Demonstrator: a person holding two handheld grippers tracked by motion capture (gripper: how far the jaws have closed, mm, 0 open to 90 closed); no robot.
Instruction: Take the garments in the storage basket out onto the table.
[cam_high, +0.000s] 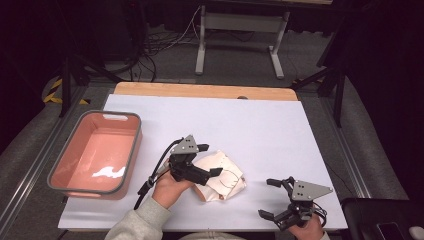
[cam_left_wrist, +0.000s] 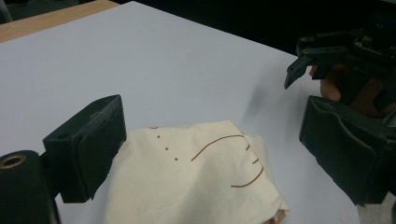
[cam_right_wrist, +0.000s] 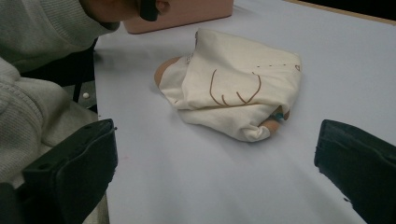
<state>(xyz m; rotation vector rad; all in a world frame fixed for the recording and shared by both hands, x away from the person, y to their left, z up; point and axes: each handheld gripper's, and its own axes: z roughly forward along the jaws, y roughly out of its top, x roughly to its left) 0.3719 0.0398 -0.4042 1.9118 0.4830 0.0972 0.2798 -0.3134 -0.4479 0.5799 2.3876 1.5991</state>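
A folded cream cloth (cam_high: 222, 175) with thin brown lines on it lies on the white table (cam_high: 240, 125), a little left of the middle near the front. Something peach-coloured peeks out from under its edges (cam_right_wrist: 164, 70). My left gripper (cam_high: 211, 160) hangs over the cloth's left part, its jaws standing wide apart and pressing on nothing. In the left gripper view the cloth (cam_left_wrist: 196, 177) lies below and between the jaws of that gripper (cam_left_wrist: 217, 154). My right gripper (cam_high: 268, 198) stands open near the front edge, right of the cloth and apart from it. In its own view the right gripper (cam_right_wrist: 215, 172) has the cloth (cam_right_wrist: 238, 79) ahead of it.
A pink tub with a grey rim (cam_high: 112, 114) stands at the table's left side, and its corner (cam_right_wrist: 187, 14) shows behind the cloth. A wooden strip (cam_high: 205, 91) runs along the far edge. A grey sleeve (cam_right_wrist: 37, 93) lies by the near left. A black object (cam_high: 380, 220) sits off the front right corner.
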